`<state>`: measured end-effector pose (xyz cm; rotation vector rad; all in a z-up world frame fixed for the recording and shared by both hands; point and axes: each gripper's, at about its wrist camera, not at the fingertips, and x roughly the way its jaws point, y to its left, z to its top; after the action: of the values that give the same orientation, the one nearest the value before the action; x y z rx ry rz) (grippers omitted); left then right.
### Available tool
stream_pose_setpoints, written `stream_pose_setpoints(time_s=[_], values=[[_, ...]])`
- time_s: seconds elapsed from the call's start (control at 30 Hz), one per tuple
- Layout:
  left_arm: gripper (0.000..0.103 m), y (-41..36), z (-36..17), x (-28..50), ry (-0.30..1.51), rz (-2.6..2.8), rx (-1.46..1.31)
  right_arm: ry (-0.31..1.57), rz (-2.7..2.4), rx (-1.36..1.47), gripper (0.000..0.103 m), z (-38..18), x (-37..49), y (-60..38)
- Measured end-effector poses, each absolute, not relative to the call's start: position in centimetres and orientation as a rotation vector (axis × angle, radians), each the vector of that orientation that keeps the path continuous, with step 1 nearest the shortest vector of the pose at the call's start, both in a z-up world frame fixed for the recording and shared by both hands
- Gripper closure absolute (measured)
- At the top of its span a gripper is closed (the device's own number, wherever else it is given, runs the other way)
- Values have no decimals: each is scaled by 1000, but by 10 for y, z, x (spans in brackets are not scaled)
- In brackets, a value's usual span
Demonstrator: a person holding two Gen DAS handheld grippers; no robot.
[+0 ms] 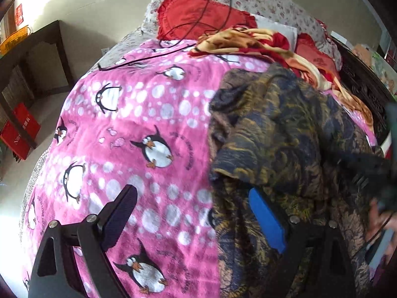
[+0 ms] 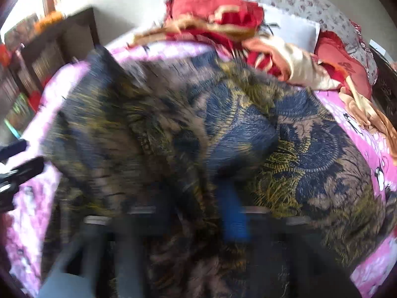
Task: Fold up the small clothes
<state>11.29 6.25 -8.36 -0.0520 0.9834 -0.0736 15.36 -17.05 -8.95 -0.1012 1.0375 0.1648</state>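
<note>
Left gripper stands spread above the pink penguin-printed fleece blanket; right gripper seems to pinch the dark blue-and-gold patterned garment at lower centre. Thin fabric may slip out, spoiling the fold.

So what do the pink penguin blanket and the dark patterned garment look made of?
Blanket: plush fleece, probably; matte, fuzzy nap softens the print. Garment: thin woven or knit cloth, slightly crinkled, draping in soft folds; fibre unclear.
</note>
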Motion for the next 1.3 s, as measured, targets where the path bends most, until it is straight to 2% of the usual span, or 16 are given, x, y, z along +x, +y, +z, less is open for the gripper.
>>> stream_pose_setpoints(time_s=[0.07, 0.2, 0.3, 0.37, 0.43, 0.5, 0.57, 0.63, 0.8, 0.9, 1.0, 1.03, 1.07, 1.13, 1.17, 1.3], values=[[9, 55, -84, 110, 960, -81, -34, 989, 187, 51, 103, -68, 146, -196], [9, 38, -101, 115, 1000, -62, 45, 812, 27, 152, 103, -18, 107, -261], [12, 34, -114, 117, 1027, -44, 47, 851, -117, 164, 102, -28, 97, -300], [13, 35, -117, 118, 1038, -26, 42, 983, -163, 134, 83, -50, 101, -312], [13, 42, -115, 117, 1030, -22, 11, 1046, -214, 121, 80, -62, 97, -322], [13, 46, -115, 118, 1031, -23, -7, 959, -264, 126, 80, -45, 86, -324], [13, 49, -118, 120, 1038, -21, -11, 889, -117, 96, 79, -24, 90, -294], [13, 49, -121, 122, 1046, -18, -11, 885, 76, 30, 74, -12, 106, -252], [13, 53, -124, 123, 1039, -20, -32, 891, 524, -62, 70, -8, 169, -129], [13, 57, -125, 122, 1031, -32, -55, 989, 531, -141, 69, -32, 220, -85], [12, 58, -126, 119, 1018, -43, -56, 1108, 507, -69, 68, -59, 258, -73], [12, 59, -126, 117, 1011, -51, -58, 1164, 535, -49, 70, -66, 265, -66], [12, 61, -126, 115, 1004, -59, -61, 1204, 588, -42, 82, -71, 266, -58], [12, 66, -126, 111, 984, -85, -83, 1153, 647, -128, 94, -65, 258, -40], [11, 69, -127, 110, 971, -98, -98, 1115, 652, -160, 103, -59, 253, -33], [9, 68, -127, 104, 955, -105, -78, 982, 719, -27, 103, -32, 251, -35]])
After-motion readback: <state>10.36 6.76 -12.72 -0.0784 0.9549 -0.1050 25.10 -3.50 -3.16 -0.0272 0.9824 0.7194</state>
